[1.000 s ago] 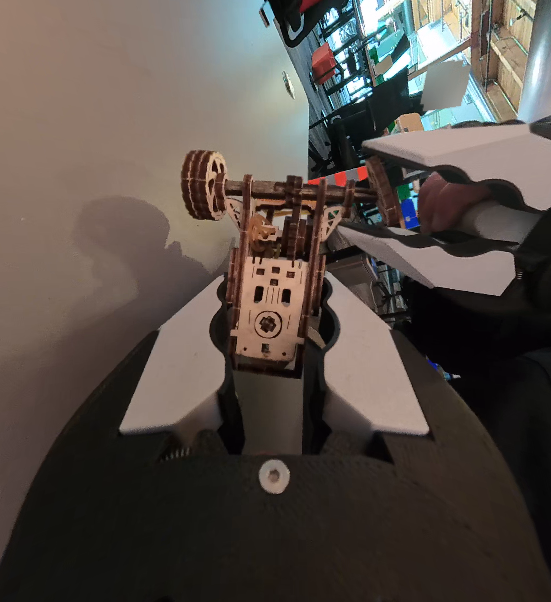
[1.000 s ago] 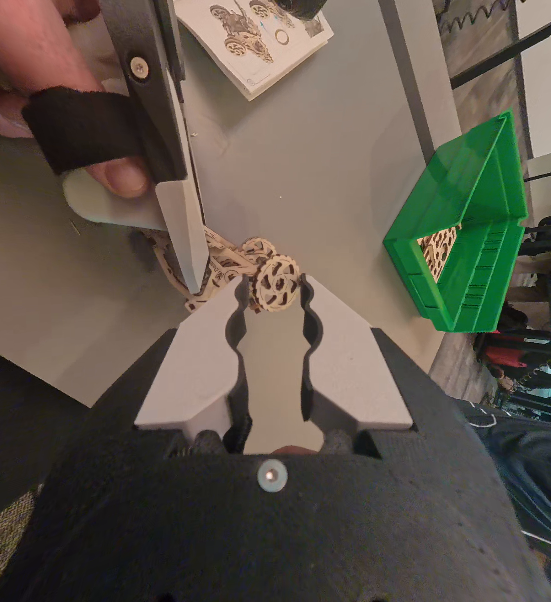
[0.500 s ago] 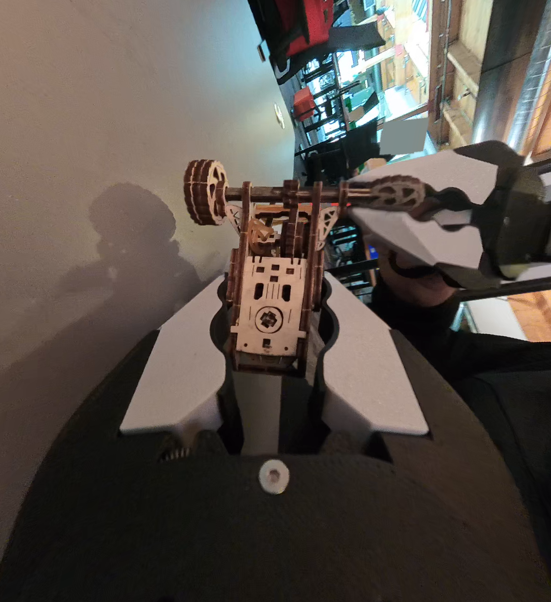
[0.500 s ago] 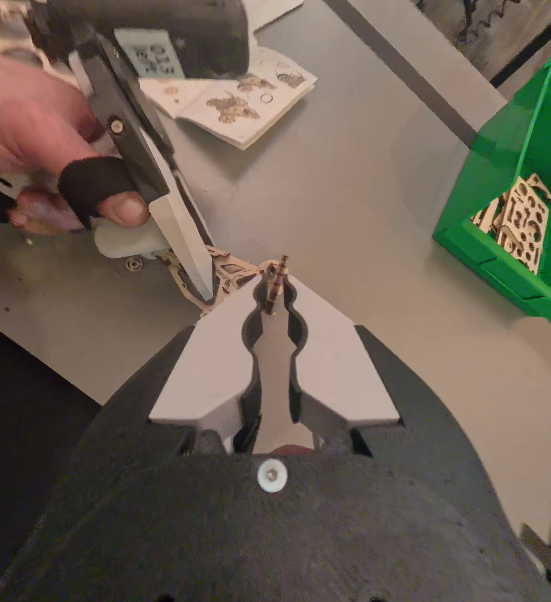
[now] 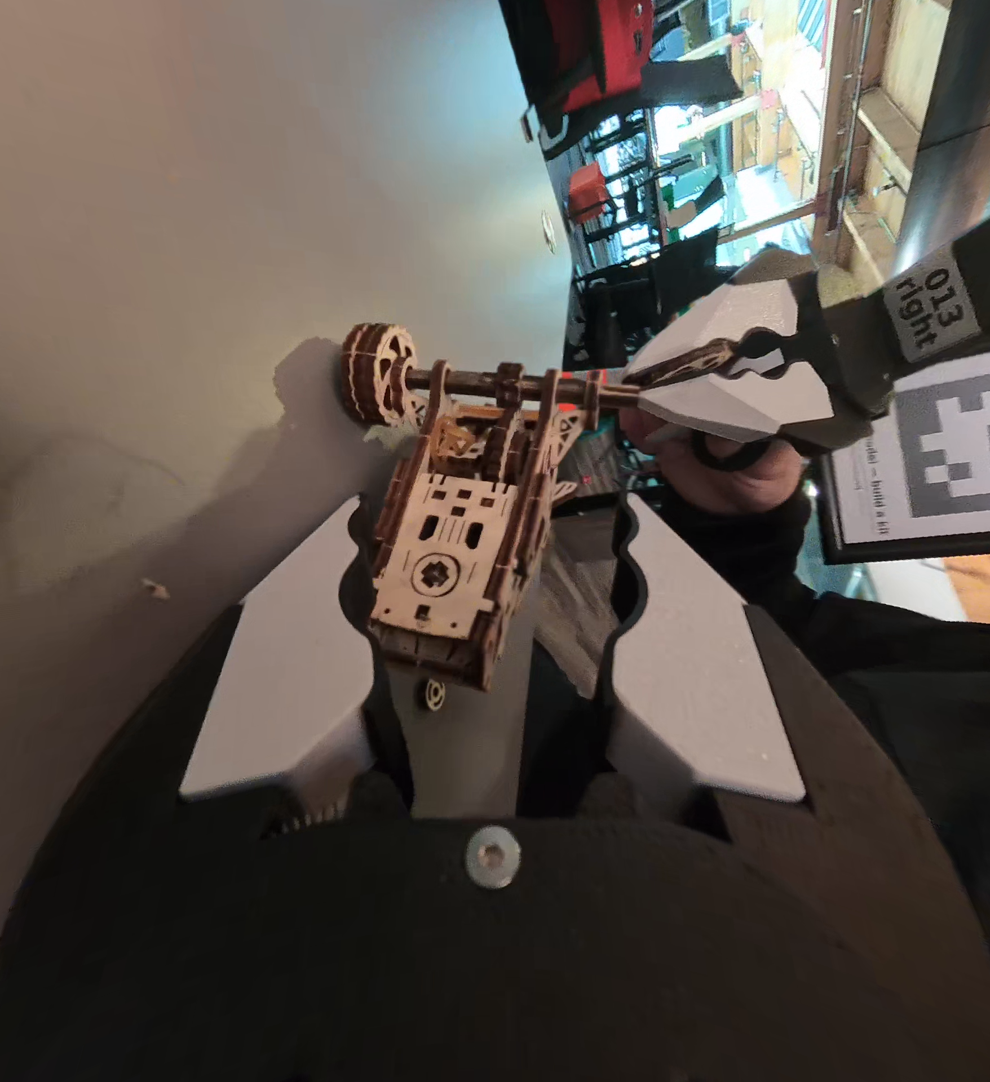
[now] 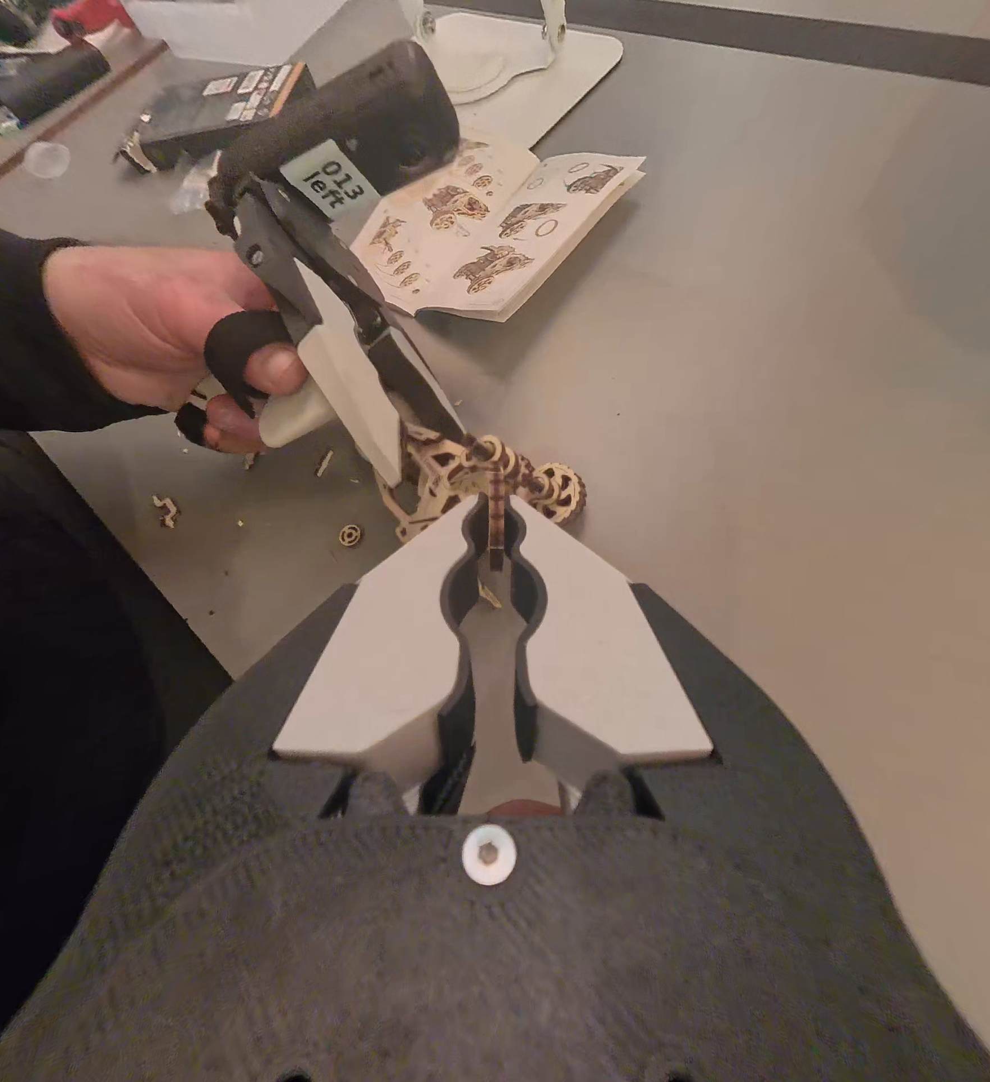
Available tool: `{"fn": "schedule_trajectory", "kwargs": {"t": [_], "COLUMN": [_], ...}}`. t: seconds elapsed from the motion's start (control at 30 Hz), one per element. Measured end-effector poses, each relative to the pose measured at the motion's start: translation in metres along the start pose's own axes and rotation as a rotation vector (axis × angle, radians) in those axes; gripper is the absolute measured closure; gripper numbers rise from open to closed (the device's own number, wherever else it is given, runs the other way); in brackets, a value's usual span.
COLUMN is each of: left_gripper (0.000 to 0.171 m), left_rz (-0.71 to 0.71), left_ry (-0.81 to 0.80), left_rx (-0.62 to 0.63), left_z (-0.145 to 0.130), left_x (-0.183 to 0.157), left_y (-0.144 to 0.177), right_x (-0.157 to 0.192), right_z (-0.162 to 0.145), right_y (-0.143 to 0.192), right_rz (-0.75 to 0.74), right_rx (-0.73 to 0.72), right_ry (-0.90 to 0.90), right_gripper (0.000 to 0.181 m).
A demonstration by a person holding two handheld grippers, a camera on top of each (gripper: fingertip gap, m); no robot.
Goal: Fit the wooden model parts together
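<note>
The wooden car chassis (image 5: 451, 562) rests near the tabletop's (image 6: 774, 351) front edge, one wheel (image 5: 378, 377) already seated on its axle (image 5: 498, 386). At the axle's bare end the right gripper (image 6: 495, 527) is clenched edge-on around the second wheel (image 6: 495, 515), which looks only partly pushed on. The left gripper (image 5: 484, 591) has its jaws spread wide about the chassis, gripping nothing. Remaining, I judge: pressing this wheel home, then more parts. An open instruction booklet (image 6: 498, 228) lies further back, and a small ring (image 6: 351, 534) near the front edge.
</note>
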State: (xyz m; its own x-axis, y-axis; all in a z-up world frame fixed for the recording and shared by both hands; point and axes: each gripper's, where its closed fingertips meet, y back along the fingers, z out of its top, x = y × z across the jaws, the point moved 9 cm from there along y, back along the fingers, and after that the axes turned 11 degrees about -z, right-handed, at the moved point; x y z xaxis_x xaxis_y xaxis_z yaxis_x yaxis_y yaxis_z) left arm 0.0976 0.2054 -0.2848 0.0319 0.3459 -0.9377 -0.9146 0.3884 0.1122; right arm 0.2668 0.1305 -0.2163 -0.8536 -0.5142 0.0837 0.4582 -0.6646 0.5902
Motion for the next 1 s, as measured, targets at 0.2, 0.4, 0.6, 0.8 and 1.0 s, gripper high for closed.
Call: {"fn": "schedule_trajectory", "kwargs": {"t": [0.2,0.4,0.6,0.8,1.0], "left_gripper": [0.101,0.102,0.14,0.153,0.168], "left_rz": [0.103,0.178,0.155,0.117,-0.023], "left_ry": [-0.108,-0.19,-0.427,-0.654,-0.667], "left_rx": [0.015,-0.002,-0.034,-0.007,0.054], "left_z": [-0.01,-0.032,-0.054,-0.054,-0.056], "left_x": [-0.003,-0.01,-0.055,-0.088,-0.095], "left_y": [0.011,0.024,0.029,0.021,0.008], "right_x": [0.006,0.015,0.04,0.061,0.073], "right_z": [-0.007,-0.013,-0.006,-0.003,0.0], "right_y": [-0.004,0.003,0.013,0.004,0.001], "right_rz": [0.034,0.086,0.356,0.465,0.493], "right_rx": [0.008,0.004,-0.002,0.043,0.102], "right_ry": [0.013,0.048,-0.03,0.012,0.112], "right_gripper": [0.18,0.181,0.18,0.18,0.18]}}
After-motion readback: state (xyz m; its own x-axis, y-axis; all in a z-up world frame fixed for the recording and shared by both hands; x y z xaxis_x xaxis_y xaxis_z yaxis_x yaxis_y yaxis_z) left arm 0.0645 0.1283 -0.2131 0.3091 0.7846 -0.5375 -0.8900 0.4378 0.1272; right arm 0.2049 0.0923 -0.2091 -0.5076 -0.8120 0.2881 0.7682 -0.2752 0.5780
